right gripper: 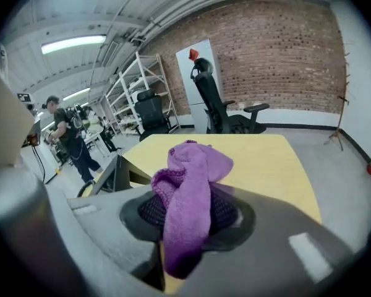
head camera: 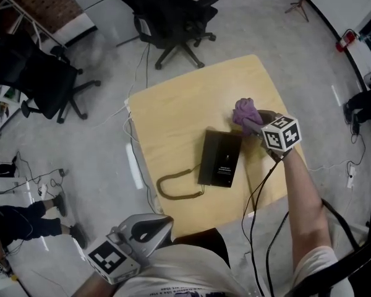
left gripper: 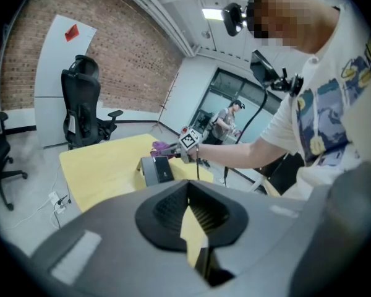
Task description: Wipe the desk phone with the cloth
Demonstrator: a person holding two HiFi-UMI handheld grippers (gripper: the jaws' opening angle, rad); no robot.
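A black desk phone (head camera: 221, 158) lies on the yellow table (head camera: 185, 110), its coiled cord (head camera: 176, 187) looping off to the left. My right gripper (head camera: 255, 124) is shut on a purple cloth (head camera: 245, 113) just past the phone's far right corner. In the right gripper view the cloth (right gripper: 187, 193) hangs bunched between the jaws, with the phone (right gripper: 114, 173) to the left. My left gripper (head camera: 164, 224) is held low near my body, off the table's near edge, jaws shut with nothing between them. From the left gripper view the phone (left gripper: 156, 169) and cloth (left gripper: 161, 146) are far ahead.
Black office chairs stand beyond the table, one (head camera: 173, 17) at the back and another (head camera: 40, 79) at the left. Cables run down from the right gripper over the table's near right edge. A white strip (head camera: 134, 166) lies on the floor beside the table's left edge.
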